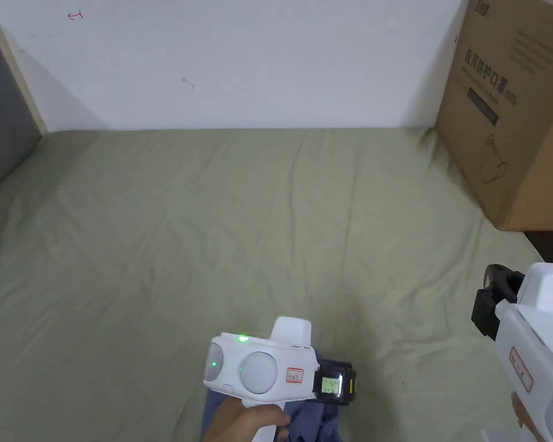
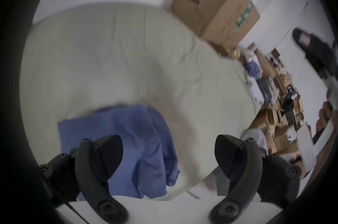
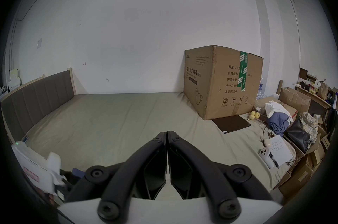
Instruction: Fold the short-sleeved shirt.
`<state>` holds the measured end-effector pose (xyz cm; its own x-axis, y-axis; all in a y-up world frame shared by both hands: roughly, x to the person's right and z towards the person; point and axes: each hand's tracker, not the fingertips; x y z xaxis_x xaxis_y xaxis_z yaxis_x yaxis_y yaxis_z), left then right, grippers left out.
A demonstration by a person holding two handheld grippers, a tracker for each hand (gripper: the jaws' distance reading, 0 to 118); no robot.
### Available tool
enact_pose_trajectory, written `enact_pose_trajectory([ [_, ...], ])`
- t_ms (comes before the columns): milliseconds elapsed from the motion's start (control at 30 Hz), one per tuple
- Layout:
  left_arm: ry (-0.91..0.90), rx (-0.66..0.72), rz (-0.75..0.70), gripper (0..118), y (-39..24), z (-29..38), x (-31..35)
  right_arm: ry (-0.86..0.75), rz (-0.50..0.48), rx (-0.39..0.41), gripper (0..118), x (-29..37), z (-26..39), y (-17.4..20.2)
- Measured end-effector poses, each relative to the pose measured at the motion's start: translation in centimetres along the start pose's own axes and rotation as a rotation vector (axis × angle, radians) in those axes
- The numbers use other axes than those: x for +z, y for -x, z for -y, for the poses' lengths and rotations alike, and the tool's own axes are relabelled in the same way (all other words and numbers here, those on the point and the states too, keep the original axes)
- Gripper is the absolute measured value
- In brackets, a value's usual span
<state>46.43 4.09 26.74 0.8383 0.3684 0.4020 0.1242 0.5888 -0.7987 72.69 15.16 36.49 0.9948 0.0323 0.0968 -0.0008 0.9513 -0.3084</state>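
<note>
Two white hand-held grippers are seen in the head view above a bed covered with an olive-green sheet (image 1: 212,230). The left gripper (image 1: 350,384) is held over a crumpled blue short-sleeved shirt (image 1: 310,423) at the near edge of the bed. The right gripper (image 1: 491,308) is kept apart at the right edge, near a large brown cardboard box (image 1: 511,115).

In the left gripper view, the jaws of the left gripper (image 2: 168,153) are spread wide and nothing is grasped; the shirt (image 2: 128,136) lies between and beyond them, blurred.

In the right gripper view, the right gripper (image 3: 167,136) is closed, jaw against jaw, with nothing between, above the sheet (image 3: 109,118).
</note>
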Motion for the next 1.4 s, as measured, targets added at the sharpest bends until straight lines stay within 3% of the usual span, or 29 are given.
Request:
enact_pose_trajectory([
  [167,-0.182,-0.036,-0.161,106,1.0,0.0,4.5,-0.008,-0.013,-0.014,0,0.2,-0.5,0.1],
  [233,-0.258,-0.046,-0.238,100,1.9,0.7,5.6,-0.011,-0.012,-0.010,0,0.4,-0.5,0.2],
  [367,-0.324,-0.062,-0.314,62,3.9,2.4,6.0,-0.009,-0.014,-0.008,0,0.4,-0.6,0.3],
  [467,-0.344,-0.070,-0.304,9,5.3,4.0,5.4,-0.008,-0.012,-0.007,0,0.5,-0.6,0.3],
  [500,-0.342,-0.072,-0.293,1,6.2,4.3,4.4,-0.006,-0.013,-0.008,0,0.4,-0.5,0.3],
  [633,-0.261,-0.038,-0.242,0,5.7,5.3,3.1,0.001,-0.014,-0.008,0,0.4,-0.4,0.3],
  [1033,-0.126,-0.103,-0.143,0,1.3,8.1,-5.6,0.029,0.010,-0.011,0,0.1,0.5,-1.6],
  [1400,-0.065,-0.166,-0.195,0,-3.5,9.2,-8.7,0.056,0.053,-0.019,0,-0.4,1.2,-3.5],
])
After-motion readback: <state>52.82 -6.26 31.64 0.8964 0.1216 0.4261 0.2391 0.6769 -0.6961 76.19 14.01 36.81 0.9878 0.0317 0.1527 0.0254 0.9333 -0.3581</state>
